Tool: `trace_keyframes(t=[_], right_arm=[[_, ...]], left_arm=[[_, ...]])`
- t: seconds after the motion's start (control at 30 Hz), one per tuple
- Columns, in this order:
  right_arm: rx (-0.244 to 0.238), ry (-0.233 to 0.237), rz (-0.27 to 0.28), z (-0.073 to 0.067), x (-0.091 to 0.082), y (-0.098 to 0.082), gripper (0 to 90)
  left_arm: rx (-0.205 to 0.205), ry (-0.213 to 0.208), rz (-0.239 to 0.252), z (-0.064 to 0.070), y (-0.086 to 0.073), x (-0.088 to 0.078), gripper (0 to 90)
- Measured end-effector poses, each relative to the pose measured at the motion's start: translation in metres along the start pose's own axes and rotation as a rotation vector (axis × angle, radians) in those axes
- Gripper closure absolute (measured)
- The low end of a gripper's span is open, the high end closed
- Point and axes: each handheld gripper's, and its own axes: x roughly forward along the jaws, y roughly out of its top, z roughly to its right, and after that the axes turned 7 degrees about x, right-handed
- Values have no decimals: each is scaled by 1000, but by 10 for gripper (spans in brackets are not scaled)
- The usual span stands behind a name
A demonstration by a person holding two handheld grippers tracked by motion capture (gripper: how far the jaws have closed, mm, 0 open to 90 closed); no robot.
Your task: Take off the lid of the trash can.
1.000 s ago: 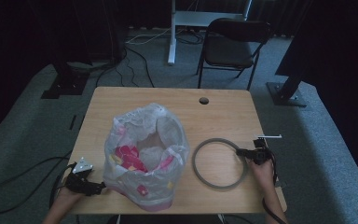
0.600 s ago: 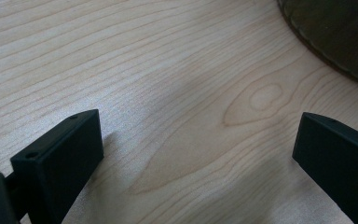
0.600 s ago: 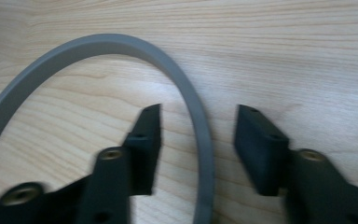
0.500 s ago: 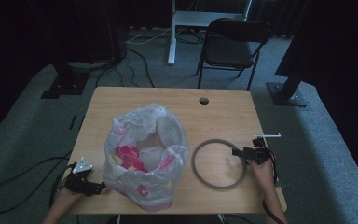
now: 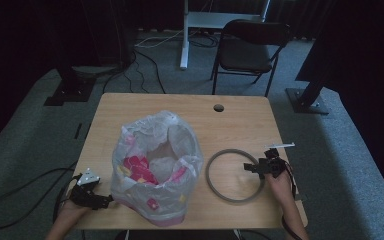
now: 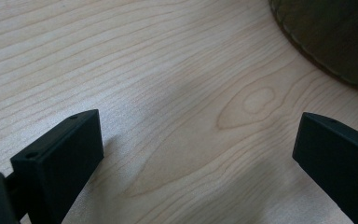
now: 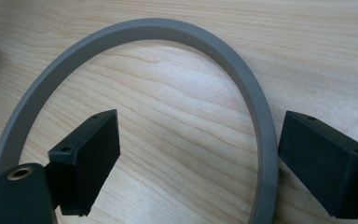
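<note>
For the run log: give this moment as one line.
right gripper: just opened, astride grey ring | left gripper: open beside bag | ring flat on table

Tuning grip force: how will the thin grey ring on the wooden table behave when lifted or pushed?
The thin grey ring holds an even circle lying flat, so probably fairly stiff. Its slim band suggests it's light. Flat on the smooth wooden table, it would likely slide rather than roll.

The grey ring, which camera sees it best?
The high view: the whole grey ring lies flat on the table. The right gripper view shows just a close arc between open jaws. The left gripper view shows bare wood.
</note>
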Motion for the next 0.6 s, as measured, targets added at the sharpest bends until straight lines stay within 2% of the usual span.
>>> trace_keyframes(t=[0.1, 0.23, 0.3, 0.33, 0.47, 0.6], right_arm=[[6, 10, 8, -3, -1, 2, 130], [-19, -9, 4, -9, -3, 5, 132], [-33, -10, 5, -12, -3, 6, 132], [-39, -11, 7, -14, -4, 7, 132], [-57, 13, 25, -20, -8, 11, 132], [-68, 30, 42, -27, -13, 16, 133]], left_arm=[[3, -3, 7, 1, 1, -3, 17], [1, -13, 39, 1, 5, -10, 17], [2, -36, 63, 2, 7, -15, 17], [9, -31, 75, 3, 9, -18, 17], [16, -46, 124, 6, 15, -29, 18], [38, -73, 148, 10, 21, -38, 17]])
